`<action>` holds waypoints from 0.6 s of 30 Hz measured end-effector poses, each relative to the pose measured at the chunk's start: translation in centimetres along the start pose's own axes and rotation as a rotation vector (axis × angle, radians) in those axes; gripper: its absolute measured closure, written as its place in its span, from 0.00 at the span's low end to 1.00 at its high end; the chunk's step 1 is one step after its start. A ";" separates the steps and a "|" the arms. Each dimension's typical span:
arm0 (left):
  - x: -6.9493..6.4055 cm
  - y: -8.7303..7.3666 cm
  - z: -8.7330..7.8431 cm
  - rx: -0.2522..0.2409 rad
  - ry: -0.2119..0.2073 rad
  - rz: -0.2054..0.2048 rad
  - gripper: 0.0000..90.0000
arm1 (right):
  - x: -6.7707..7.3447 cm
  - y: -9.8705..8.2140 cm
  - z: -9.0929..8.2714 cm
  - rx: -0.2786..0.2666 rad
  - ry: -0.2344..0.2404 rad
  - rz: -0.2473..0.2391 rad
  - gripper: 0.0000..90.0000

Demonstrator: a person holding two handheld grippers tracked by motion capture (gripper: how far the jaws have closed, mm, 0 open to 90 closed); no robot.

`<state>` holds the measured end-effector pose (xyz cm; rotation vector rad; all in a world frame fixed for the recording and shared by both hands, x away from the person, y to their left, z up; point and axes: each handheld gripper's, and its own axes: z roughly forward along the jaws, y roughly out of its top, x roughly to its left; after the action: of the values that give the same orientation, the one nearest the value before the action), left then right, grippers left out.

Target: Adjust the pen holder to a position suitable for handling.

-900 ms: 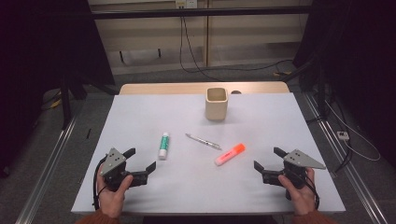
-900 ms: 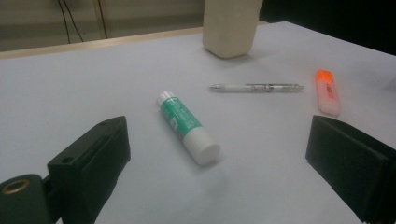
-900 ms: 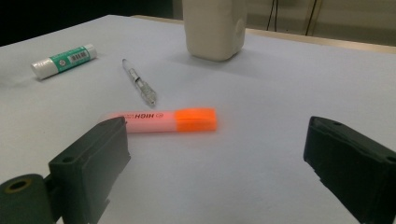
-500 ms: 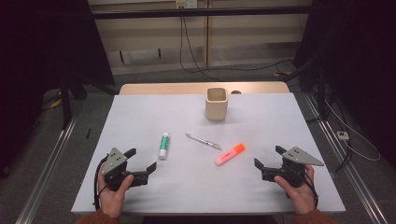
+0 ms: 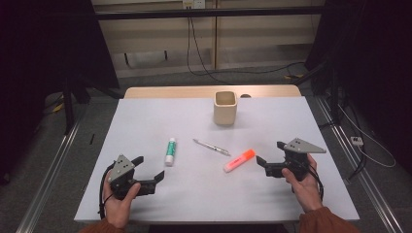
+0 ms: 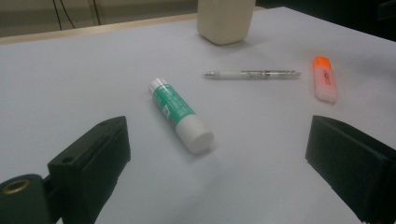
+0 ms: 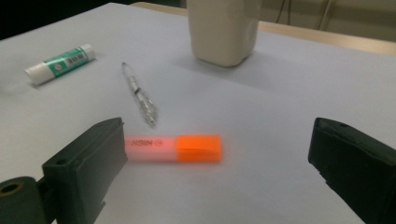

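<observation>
On the white table (image 5: 155,116) lie a green and white glue stick (image 5: 170,151), a clear pen (image 5: 211,147) and an orange highlighter (image 5: 239,160). A beige cup (image 5: 225,107) stands upright behind them. My left gripper (image 5: 150,166) is open near the front left, just below the glue stick (image 6: 180,114), which lies ahead between its jaws. My right gripper (image 5: 268,152) is open at the front right, with the highlighter (image 7: 175,148) just ahead, close to its left jaw. Nothing is held by either. The pen (image 7: 138,95) and the cup (image 7: 223,30) lie beyond the highlighter.
The table's far edge is a bare wooden strip (image 5: 194,92). Dark curtains and floor rails flank both sides, and cables run on the floor behind. Open table surface lies at the front between my two grippers.
My right gripper has moved a little forward and to the left, closer to the highlighter. The left gripper and the objects have stayed in place.
</observation>
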<state>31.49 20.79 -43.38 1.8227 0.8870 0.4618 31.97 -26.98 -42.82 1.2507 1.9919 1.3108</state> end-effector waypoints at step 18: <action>0.0 0.0 0.0 0.005 -0.006 0.016 0.07 | -2.5 6.5 5.6 0.078 0.031 -0.011 0.07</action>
<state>31.45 20.80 -43.37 1.8364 0.8708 0.4648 40.27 -25.48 -39.85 1.2601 2.0872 1.2652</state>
